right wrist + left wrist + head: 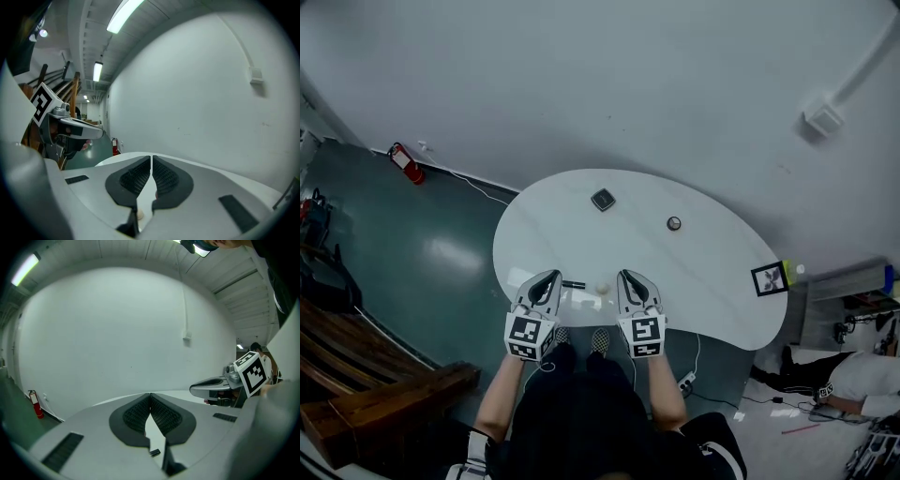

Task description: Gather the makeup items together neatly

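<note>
The left claw [549, 277] and right claw [627, 277] hover closed and empty at the white worktop's [712, 272] near edge. Between them lie a black stick [573, 284] and a pale ball [602, 288]. Farther off, well apart, sit a square compact [603, 199] and a round pot [674, 223].

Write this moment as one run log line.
left tool: shut, empty | right tool: shut, empty | square case, round case, stick, pale ball: apart on table
</note>
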Demonstrator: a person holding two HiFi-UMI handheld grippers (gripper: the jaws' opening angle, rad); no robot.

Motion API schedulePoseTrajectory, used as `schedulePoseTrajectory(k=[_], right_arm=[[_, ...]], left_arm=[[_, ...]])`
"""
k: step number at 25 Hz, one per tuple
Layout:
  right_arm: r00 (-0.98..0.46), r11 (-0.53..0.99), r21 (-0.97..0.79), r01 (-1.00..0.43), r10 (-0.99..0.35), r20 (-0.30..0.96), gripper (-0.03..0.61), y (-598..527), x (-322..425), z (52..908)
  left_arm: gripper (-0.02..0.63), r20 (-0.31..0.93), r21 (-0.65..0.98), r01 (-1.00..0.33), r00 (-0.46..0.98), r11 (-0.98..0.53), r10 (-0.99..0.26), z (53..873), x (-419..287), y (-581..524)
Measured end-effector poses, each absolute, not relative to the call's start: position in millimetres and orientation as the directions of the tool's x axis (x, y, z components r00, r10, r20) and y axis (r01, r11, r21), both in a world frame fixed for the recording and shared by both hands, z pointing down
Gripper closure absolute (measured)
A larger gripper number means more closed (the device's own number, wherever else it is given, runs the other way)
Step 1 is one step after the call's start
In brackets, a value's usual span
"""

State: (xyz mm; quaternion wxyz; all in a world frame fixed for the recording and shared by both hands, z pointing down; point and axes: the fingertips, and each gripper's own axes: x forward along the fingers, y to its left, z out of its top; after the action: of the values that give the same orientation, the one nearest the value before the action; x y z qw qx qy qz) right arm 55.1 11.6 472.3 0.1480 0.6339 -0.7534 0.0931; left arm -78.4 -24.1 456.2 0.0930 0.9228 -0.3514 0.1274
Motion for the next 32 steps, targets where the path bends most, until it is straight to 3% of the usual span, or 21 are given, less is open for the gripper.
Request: schedulePoseTrajectory(k=[17, 32], right_arm=[[-0.146, 0.178, 0.061, -0.982, -0.924, 0.352, 0.541, 8, 45, 469], [0.017, 0.036, 0.125, -0.991, -0.917, 0.398, 0.541, -9, 72, 473]], left_arm=[[0.597, 0.287, 0.08, -0.671, 0.724, -0.737, -0.627, 445, -88, -31], [0.597, 0.275, 0.115, -0.609, 0.779, -0.785, -0.564, 454, -103, -82]])
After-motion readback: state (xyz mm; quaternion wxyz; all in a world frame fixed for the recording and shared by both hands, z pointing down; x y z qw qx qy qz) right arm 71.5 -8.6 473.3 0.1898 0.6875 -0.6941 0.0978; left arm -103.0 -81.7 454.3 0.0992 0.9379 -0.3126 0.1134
